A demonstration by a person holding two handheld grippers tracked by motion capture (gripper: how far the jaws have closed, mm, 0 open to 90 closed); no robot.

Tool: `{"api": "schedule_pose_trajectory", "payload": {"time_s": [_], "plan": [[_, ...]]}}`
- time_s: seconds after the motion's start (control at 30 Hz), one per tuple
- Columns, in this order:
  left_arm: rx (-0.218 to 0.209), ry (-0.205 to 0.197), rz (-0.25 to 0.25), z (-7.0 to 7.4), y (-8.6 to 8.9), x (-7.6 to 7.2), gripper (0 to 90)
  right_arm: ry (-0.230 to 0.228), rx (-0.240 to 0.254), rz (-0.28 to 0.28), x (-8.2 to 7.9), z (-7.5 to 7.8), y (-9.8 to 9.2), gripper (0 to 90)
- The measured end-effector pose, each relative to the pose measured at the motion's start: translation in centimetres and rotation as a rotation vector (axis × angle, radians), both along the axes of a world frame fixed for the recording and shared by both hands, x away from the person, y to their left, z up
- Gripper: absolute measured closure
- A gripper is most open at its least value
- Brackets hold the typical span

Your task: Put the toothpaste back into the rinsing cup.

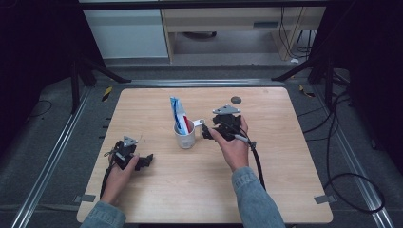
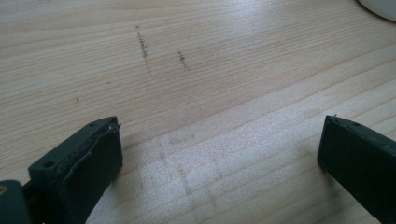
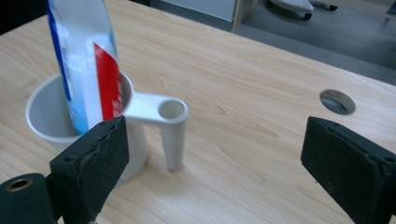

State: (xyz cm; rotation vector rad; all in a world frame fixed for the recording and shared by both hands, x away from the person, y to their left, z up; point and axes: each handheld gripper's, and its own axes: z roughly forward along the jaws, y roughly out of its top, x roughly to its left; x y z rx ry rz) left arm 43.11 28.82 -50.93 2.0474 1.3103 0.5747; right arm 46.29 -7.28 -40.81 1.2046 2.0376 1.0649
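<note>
A blue, white and red soft toothpaste tube (image 1: 178,114) stands upright, leaning slightly, inside a white plastic cup (image 1: 185,137) with a flat handle ending in a ring and a downward post (image 3: 170,122). The tube's flat crimped end points upward; its lower part is hidden within the cup, and nothing else can be made out inside. The cup stands near the middle of the light wooden table (image 1: 266,190).

The right gripper (image 1: 207,133) is just beside the cup on the handle side, its jaws spread wide with nothing between them; the handle sits ahead of them, apart from the pads. The left gripper (image 1: 145,161) rests low over the table, well apart from the cup on its other side, jaws likewise spread and empty. A small round grommet hole (image 1: 235,99) lies beyond the cup.
</note>
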Motion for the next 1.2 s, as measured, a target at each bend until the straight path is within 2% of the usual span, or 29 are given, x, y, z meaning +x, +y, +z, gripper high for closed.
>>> {"api": "schedule_pose_trajectory", "payload": {"time_s": [0.27,0.47,0.8,1.0,1.2], "plan": [[-0.001,0.0,0.0,0.0,0.0,0.0,0.0,0.034,-0.033,-0.043,-1.4,-1.4,-4.5,10.6],[0.0,-0.002,-0.001,0.0,0.0,0.0,0.0,0.057,-0.03,-0.078,-2.4,-2.6,-7.6,11.4],[0.0,-0.001,0.0,0.0,0.0,0.0,0.0,0.119,-0.005,-0.1,-3.7,-5.0,-10.8,13.0],[0.0,-0.001,-0.001,0.0,0.0,0.0,0.0,0.135,-0.001,-0.114,-4.3,-6.2,-12.4,11.3],[0.0,-0.001,0.001,0.0,0.0,0.0,0.0,0.145,0.013,-0.173,-4.6,-7.3,-14.4,7.6]]}}
